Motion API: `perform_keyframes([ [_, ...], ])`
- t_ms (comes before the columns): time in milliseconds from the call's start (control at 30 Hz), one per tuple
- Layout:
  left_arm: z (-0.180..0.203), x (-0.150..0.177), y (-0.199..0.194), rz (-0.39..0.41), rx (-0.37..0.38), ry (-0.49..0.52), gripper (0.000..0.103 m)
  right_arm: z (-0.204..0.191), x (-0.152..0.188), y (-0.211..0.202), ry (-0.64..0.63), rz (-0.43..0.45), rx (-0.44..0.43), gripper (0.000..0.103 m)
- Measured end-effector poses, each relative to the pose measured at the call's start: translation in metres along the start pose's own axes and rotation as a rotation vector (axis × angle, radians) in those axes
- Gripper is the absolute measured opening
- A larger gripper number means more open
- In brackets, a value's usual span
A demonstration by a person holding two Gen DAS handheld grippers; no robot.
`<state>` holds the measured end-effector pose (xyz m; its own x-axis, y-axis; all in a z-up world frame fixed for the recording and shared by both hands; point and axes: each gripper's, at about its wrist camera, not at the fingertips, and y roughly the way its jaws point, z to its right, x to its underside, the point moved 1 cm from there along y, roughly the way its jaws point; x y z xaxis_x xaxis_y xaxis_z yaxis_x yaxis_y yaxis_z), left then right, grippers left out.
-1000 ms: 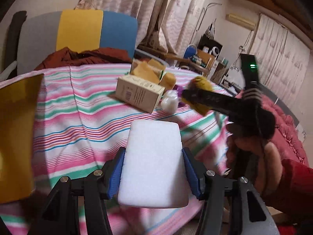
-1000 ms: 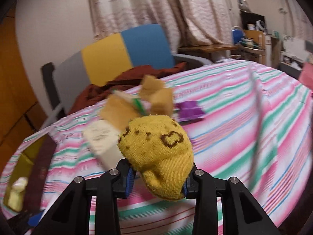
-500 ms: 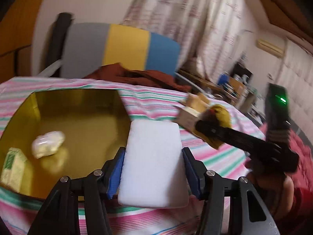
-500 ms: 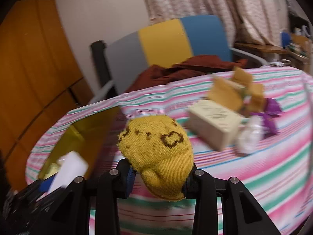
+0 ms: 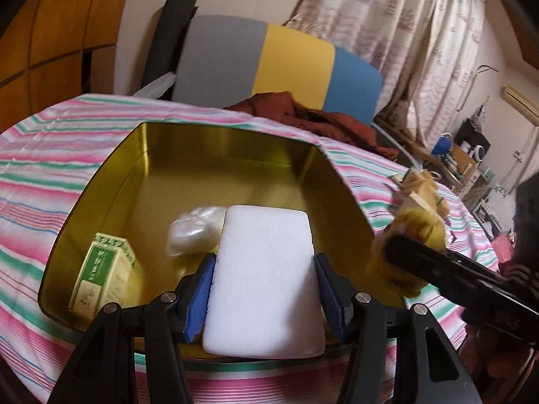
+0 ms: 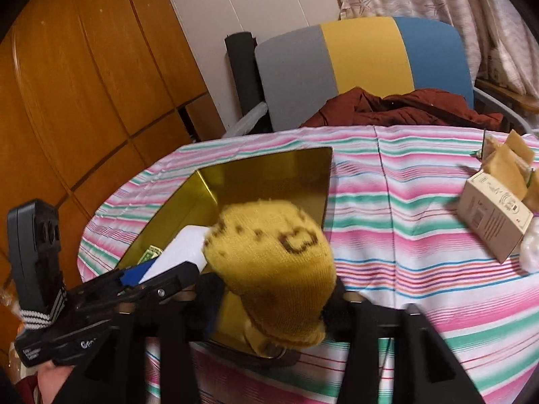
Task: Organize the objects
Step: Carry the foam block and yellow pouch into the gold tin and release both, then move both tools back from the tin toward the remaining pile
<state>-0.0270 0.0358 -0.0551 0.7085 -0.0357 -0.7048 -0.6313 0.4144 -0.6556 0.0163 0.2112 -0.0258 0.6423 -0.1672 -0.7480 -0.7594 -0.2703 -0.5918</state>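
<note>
The left gripper (image 5: 264, 298) was clamped on a white foam block (image 5: 264, 282) over a gold tin (image 5: 222, 168) on a striped tablecloth (image 6: 421, 242). The block hid part of a white wrapped bundle (image 5: 193, 234); a green packet (image 5: 102, 277) lay beside it. The right gripper (image 6: 273, 306) had just been opening, a yellow knitted sock (image 6: 273, 262) between its jaws over the tin's edge; blur and the sock concealed whether its pads touched. A beige carton (image 6: 493, 227) sat well apart.

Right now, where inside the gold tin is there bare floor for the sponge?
Bare: the gold tin's far half, from the back wall to the wrapped white bundle. Crowded: near-left corner, with the green box and bundle. The white sponge and yellow sock hang over the near edge.
</note>
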Motion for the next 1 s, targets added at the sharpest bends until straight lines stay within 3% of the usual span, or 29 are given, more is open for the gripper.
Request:
perform_keyframes([
  [400, -0.004, 0.002, -0.002, 0.019, -0.089, 0.006, 0.064, 0.009, 0.007, -0.007, 0.042, 0.025, -0.002, 0.078],
  [467, -0.005, 0.0, -0.007, 0.044, -0.085, 0.004, 0.068, 0.012, 0.008, -0.009, 0.052, 0.028, 0.003, 0.079],
  [533, -0.007, -0.003, -0.011, 0.058, -0.086, 0.004, 0.082, 0.014, 0.009, -0.01, 0.059, 0.03, 0.004, 0.08],
  [833, -0.022, -0.012, -0.041, 0.189, -0.173, -0.088, 0.082, 0.025, 0.013, -0.017, 0.091, 0.041, 0.023, 0.081],
  [1000, -0.012, -0.013, -0.044, 0.194, -0.155, -0.079, 0.082, 0.031, 0.014, -0.019, 0.111, 0.043, 0.036, 0.082],
])
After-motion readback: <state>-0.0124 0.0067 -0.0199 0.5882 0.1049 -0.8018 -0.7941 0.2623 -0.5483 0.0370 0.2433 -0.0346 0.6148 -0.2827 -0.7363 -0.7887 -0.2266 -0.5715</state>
